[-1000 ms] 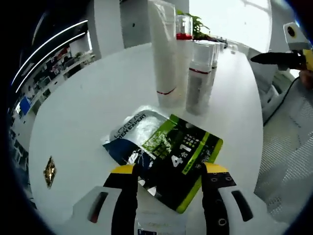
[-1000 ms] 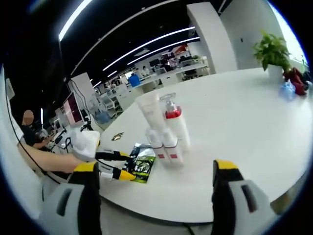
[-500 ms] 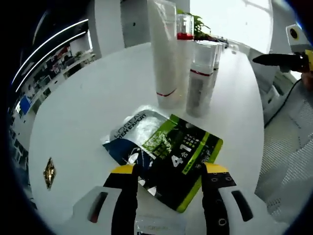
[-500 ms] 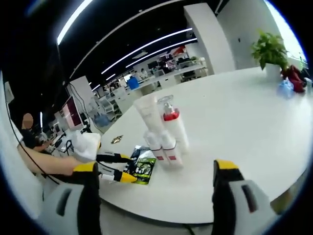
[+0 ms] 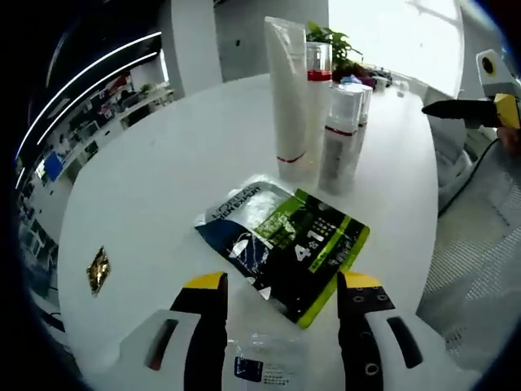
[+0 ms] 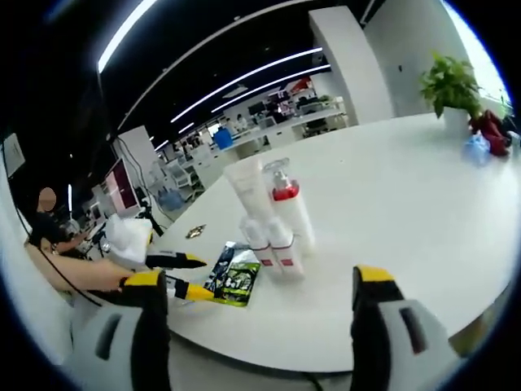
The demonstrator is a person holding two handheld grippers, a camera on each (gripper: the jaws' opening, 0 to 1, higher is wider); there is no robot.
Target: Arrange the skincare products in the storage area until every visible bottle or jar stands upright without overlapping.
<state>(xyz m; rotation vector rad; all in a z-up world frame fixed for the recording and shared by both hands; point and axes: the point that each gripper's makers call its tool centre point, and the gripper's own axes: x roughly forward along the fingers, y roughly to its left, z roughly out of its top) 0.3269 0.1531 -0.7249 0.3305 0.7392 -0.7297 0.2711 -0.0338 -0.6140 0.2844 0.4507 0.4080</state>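
the left claw (image 5: 281,289), jaws apart and empty, has drawn back from the sachets (image 5: 281,244) lying flat on the bench (image 5: 155,179) just ahead; beyond them the tube (image 5: 286,98) and bottles (image 5: 342,134) stand upright, close together. the right claw (image 6: 260,289), also apart, hangs well back. no containers visible; the arrangement looks near done.
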